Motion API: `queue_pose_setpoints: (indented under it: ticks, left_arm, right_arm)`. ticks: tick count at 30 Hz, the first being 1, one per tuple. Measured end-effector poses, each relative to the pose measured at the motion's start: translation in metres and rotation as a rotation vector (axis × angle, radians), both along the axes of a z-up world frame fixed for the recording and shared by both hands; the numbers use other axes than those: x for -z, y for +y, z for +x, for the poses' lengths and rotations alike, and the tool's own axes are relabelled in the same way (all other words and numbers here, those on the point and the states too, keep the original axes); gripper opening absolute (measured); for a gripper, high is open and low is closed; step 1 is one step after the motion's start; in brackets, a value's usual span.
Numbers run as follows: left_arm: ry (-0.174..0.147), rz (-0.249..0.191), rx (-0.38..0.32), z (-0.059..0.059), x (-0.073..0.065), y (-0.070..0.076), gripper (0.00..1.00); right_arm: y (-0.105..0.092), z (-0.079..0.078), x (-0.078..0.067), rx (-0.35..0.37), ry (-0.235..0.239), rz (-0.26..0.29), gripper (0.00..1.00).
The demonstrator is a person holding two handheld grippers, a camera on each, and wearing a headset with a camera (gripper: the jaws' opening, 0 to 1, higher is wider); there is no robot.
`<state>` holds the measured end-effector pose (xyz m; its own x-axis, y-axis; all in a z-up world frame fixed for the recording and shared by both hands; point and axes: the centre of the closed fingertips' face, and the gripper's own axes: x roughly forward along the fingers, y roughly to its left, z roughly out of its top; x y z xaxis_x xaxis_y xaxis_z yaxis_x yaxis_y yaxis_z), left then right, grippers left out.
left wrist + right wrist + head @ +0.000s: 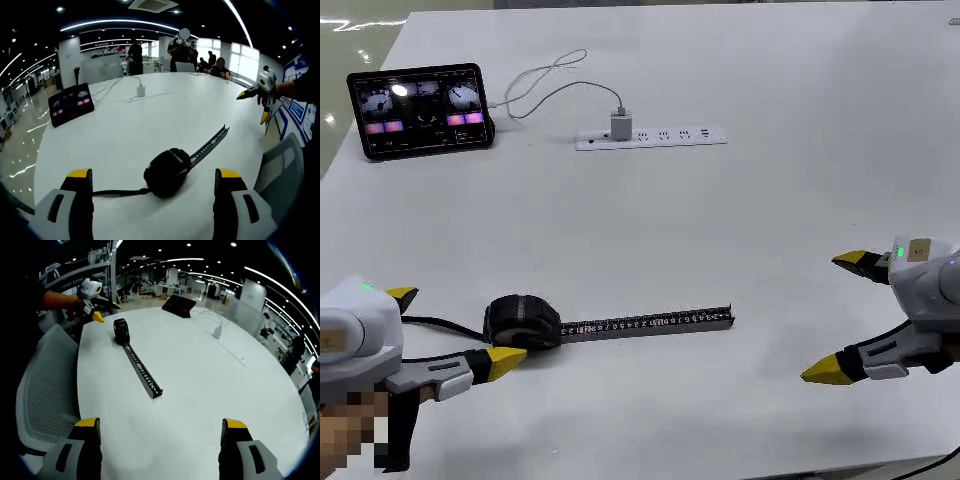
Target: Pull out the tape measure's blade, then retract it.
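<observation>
A black tape measure [522,322] lies on the white table [720,220], its blade [650,322] pulled out to the right and lying flat. A black strap trails left from the case. My left gripper [455,330] is open, its yellow tips on either side of the case [167,172] without touching it. My right gripper [845,315] is open at the right edge, well clear of the blade's hooked end [156,392]. The case [120,330] and the left gripper [100,310] show far off in the right gripper view.
A tablet [420,110] stands at the far left. A white power strip [655,137] with a charger and a cable lies at the back middle. A grey mesh chair [45,390] stands by the table's edge. People sit in the background.
</observation>
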<state>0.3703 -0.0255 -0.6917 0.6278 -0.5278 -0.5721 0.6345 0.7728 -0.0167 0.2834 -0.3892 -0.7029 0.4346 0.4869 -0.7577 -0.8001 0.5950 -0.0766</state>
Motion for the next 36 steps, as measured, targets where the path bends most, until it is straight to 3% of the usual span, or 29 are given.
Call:
queue_pose_setpoints:
  ticks: [5, 10, 14, 17, 20, 23, 25, 28, 30, 36]
  left_arm:
    - [-0.032, -0.015, -0.004, 0.004, -0.002, -0.008, 0.99]
    - [-0.015, -0.008, -0.023, 0.005, 0.003, -0.012, 0.99]
    - [-0.031, 0.008, -0.026, 0.006, 0.005, -0.018, 0.99]
    - [-0.024, 0.064, -0.003, 0.004, 0.014, -0.021, 0.99]
    - [-0.022, 0.029, -0.034, 0.007, 0.015, -0.029, 0.99]
    - [-0.042, 0.033, -0.059, 0.01, 0.014, -0.032, 0.99]
    - [-0.047, 0.013, -0.091, 0.014, 0.014, -0.032, 0.99]
    - [-0.046, 0.007, -0.126, 0.018, 0.014, -0.033, 0.99]
    - [-0.037, -0.022, -0.139, 0.019, 0.014, -0.036, 0.99]
    - [-0.026, -0.031, -0.169, 0.021, 0.019, -0.039, 0.99]
  right_arm:
    - [0.004, 0.007, -0.002, -0.026, -0.005, -0.013, 0.99]
    - [0.007, 0.01, -0.001, -0.052, -0.001, -0.024, 0.99]
    - [0.009, 0.015, 0.0, -0.068, 0.001, -0.033, 0.99]
    - [0.01, 0.018, 0.002, -0.073, 0.014, -0.041, 0.99]
    - [0.013, 0.021, 0.004, -0.097, 0.014, -0.053, 0.99]
    - [0.014, 0.024, 0.009, -0.106, 0.029, -0.063, 0.99]
    - [0.017, 0.026, 0.01, -0.117, 0.027, -0.068, 0.99]
    - [0.022, 0.03, 0.01, -0.134, 0.028, -0.069, 0.99]
    - [0.027, 0.031, 0.011, -0.15, 0.039, -0.067, 0.99]
    - [0.037, 0.036, 0.016, -0.194, 0.05, -0.08, 0.95]
